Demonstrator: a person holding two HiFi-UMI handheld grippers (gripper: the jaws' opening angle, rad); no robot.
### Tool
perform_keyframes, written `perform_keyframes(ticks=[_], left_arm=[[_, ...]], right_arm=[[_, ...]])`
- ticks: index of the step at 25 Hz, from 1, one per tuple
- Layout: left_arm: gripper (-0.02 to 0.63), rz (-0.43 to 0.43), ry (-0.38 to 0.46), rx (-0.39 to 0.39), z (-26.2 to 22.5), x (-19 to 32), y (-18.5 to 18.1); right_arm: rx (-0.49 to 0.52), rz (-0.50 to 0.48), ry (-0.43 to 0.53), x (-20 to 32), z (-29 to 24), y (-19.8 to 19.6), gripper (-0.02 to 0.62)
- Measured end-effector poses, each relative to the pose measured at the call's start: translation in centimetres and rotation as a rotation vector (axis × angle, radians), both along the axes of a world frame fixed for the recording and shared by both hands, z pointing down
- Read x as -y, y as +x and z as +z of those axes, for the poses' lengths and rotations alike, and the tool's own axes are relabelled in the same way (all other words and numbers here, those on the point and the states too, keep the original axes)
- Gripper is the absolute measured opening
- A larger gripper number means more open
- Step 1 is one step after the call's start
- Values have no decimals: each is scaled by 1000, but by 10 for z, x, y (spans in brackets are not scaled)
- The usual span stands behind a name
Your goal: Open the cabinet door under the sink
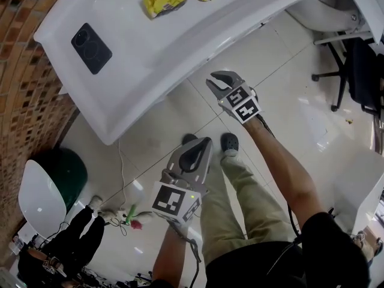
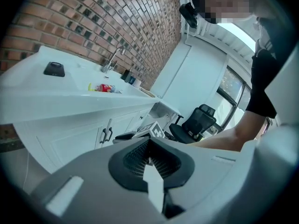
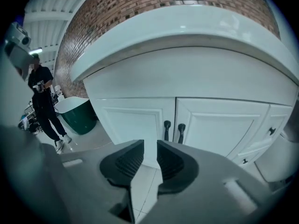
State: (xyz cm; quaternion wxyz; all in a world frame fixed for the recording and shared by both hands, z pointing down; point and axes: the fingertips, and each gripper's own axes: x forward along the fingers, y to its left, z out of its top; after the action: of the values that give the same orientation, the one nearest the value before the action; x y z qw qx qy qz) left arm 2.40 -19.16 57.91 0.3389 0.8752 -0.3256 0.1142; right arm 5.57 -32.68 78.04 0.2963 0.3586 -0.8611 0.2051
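**Both grippers short of the cabinet**

Your right gripper [image 3: 150, 149] hangs just out from the counter [image 3: 187, 27], jaws slightly apart and empty. It faces the cabinet door [image 3: 133, 122] under the counter and its dark handle [image 3: 167, 130], touching neither. Your left gripper [image 2: 150, 148], jaws together, sits farther from the counter.

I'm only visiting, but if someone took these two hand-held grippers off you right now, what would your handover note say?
Left gripper: jaws together, empty.
Right gripper: jaws apart, empty, aimed at the two dark handles where the white cabinet doors meet; it is not touching them.
Both doors are shut, under the white countertop.
Done: nothing yet on the doors.
Left: probably close the right gripper on one handle and pull that door open.
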Motion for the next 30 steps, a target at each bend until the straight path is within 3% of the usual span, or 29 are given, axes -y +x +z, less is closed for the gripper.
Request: perform_keyframes(ticks=[10,30], left_arm=[[15,52,-13,-27,-8,15,12],[15,51,-55,-18,9,33,-17]], right_arm=[[-33,29,-26,26,31,-3,77],[-122,76,-25,67,63,-16,78]])
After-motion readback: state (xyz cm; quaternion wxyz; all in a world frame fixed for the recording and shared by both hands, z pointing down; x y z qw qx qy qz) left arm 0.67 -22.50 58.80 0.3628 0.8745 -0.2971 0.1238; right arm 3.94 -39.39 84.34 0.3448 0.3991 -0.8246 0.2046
